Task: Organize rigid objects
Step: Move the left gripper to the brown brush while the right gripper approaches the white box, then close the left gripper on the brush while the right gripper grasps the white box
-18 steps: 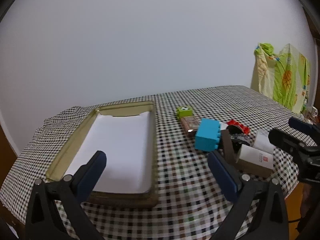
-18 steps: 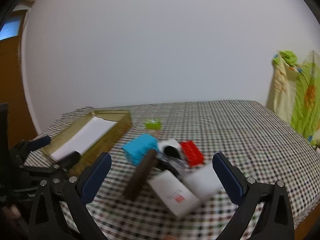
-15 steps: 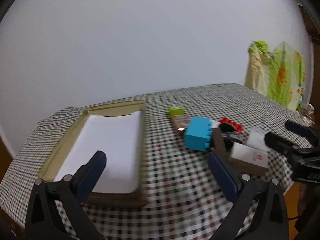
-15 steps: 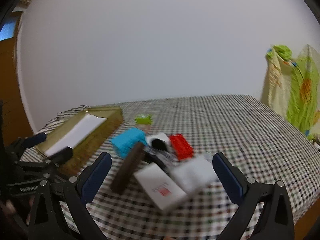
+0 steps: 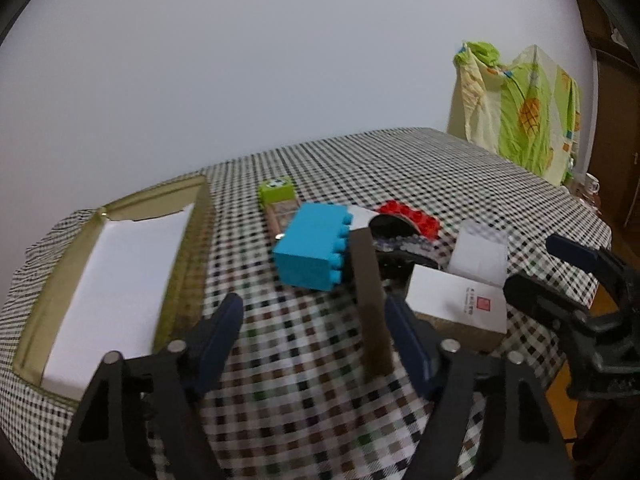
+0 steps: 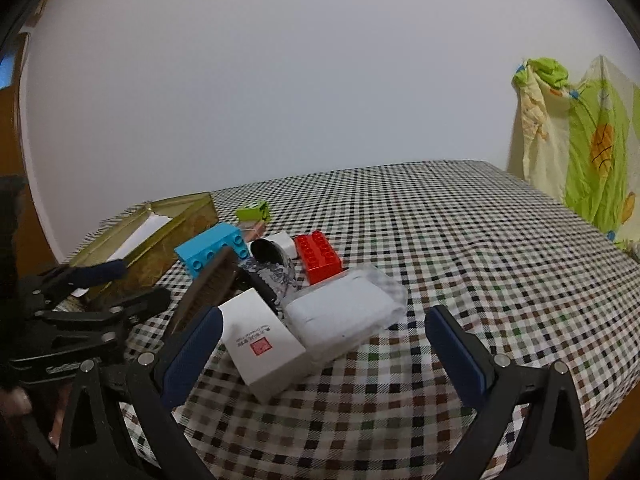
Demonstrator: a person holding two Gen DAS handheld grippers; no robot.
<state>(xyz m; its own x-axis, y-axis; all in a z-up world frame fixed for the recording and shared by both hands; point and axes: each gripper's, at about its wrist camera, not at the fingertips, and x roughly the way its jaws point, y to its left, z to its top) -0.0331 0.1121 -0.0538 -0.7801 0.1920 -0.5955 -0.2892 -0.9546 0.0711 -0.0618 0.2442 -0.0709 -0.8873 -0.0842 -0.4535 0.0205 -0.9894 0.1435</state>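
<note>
Rigid objects, a blue studded brick (image 5: 312,252), a red studded brick (image 6: 318,256), a white carton (image 6: 264,346) and a dark brown slab (image 5: 370,300), lie heaped right of the gold tray (image 5: 192,248). Left gripper (image 5: 314,334): jaws partly apart, empty, slab between them untouched. Right gripper (image 6: 322,350): fully spread, empty. Risk: closing may tip the leaning slab and scatter its neighbours.

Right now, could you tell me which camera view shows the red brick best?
The right wrist view: the red brick shows its whole studded top there. In the left wrist view only a strip of it shows behind the dark round object.
</note>
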